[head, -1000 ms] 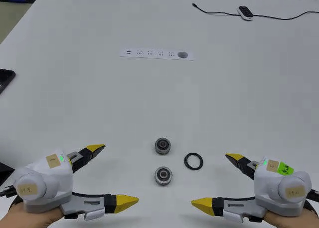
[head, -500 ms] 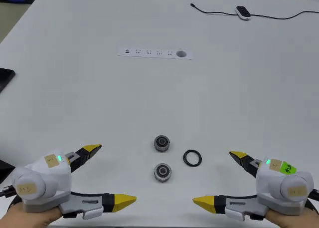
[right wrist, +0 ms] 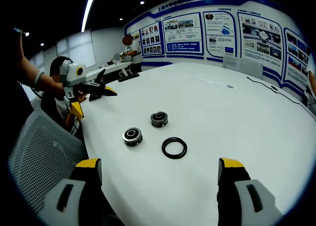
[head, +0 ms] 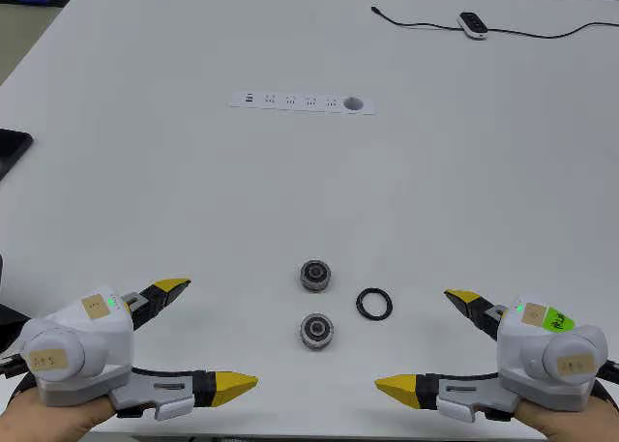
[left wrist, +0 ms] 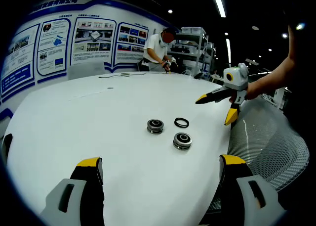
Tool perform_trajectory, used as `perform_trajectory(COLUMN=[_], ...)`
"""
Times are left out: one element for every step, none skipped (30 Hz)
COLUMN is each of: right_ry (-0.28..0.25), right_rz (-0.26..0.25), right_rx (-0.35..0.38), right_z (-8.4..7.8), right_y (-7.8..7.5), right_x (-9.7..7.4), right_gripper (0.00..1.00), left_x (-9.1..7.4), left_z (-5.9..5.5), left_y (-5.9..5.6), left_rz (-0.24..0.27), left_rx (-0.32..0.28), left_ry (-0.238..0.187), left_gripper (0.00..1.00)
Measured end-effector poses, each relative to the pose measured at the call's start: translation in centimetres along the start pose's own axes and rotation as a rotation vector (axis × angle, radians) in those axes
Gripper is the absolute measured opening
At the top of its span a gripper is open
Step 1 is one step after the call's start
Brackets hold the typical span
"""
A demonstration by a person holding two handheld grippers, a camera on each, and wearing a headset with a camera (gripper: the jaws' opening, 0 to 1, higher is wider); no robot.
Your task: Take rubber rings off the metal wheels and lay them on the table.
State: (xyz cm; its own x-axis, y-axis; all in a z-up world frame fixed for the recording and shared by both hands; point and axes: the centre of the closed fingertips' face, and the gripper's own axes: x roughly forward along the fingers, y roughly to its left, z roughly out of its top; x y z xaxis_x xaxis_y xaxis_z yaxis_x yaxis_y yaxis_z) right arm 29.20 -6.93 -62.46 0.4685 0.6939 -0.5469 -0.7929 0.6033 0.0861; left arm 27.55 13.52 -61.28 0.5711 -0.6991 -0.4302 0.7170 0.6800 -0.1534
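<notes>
Rubber ring (head: 374, 304): already off, flat on table (head: 193, 200), nothing touching it.

Head view: ring at 3 o'clock of wheel pair, just beside, clear of both. Sitting at 12 o'clock of near wheel (head: 316, 331): far wheel (head: 315, 275), small gap btw them, both flat, hub up. Dark band on both; can't tell at this res which one carries a ring. At 8 o'clock of wheels: left gripper (head: 213, 334); at 4 o'clock: right gripper (head: 421, 340). Both spread wide, empty, well apart from parts. Way off at 12 o'clock: power strip (head: 302, 103); at 1 o'clock: cable (head: 542, 33) w/ remote (head: 474, 24). No factor.

Left gripper view: own jaws wide apart, nothing btw them. Near wheel (left wrist: 182, 141) ahead, far wheel (left wrist: 155, 126) at 10 o'clock of it, ring (left wrist: 181, 122) at 12 o'clock. Right gripper (left wrist: 216, 109) beyond at 1 o'clock, also gaping.

Right gripper view: own jaws wide, empty. Ring (right wrist: 174, 148) closest; near wheel (right wrist: 132, 136) at 9–10 o'clock of it, far wheel (right wrist: 159, 119) at 11 o'clock.

Likely failure modes:
1. Wheel skating on slick top if pried w/o other gripper pinning it; table edge not far at 6 o'clock, so possible drop.
2. Right gripper's straight path to wheels crossing loose ring, so risk of dragging or flicking it.
3. Pinching metal instead of thin rubber: no peel. Stretched ring snapping back or flying on release.
</notes>
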Motion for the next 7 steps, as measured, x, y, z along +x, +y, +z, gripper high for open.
perform_trajectory(right_ry=[-0.001, -0.001, 0.002, 0.006, 0.007, 0.008, 0.006], right_rz=[-0.002, -0.004, -0.002, -0.002, -0.005, -0.005, -0.005], right_rx=[0.000, 0.002, 0.008, 0.011, 0.007, 0.008, 0.009], right_z=[-0.02, -0.05, -0.14, -0.23, -0.29, -0.32, -0.32], right_y=[-0.03, -0.06, -0.02, 0.00, -0.08, -0.07, -0.05], right_x=[0.00, -0.03, -0.03, -0.04, -0.04, -0.05, -0.04], right_gripper=[0.99, 0.99, 0.99, 0.98, 0.98, 0.98, 0.98], left_x=[-0.02, -0.05, -0.06, -0.08, -0.09, -0.11, -0.11], left_z=[0.00, 0.00, -0.07, -0.15, -0.23, -0.29, -0.28], left_y=[-0.05, -0.14, -0.17, -0.15, -0.17, -0.12, -0.17], left_rz=[0.000, 0.003, 0.002, 0.002, 0.002, 0.000, -0.003], left_rx=[-0.001, 0.002, 0.000, -0.003, 0.001, 0.004, 0.001], left_ry=[0.000, 0.004, 0.007, 0.008, 0.011, 0.009, 0.007], left_gripper=[1.00, 1.00, 1.00, 1.00, 1.00, 1.00, 1.00])
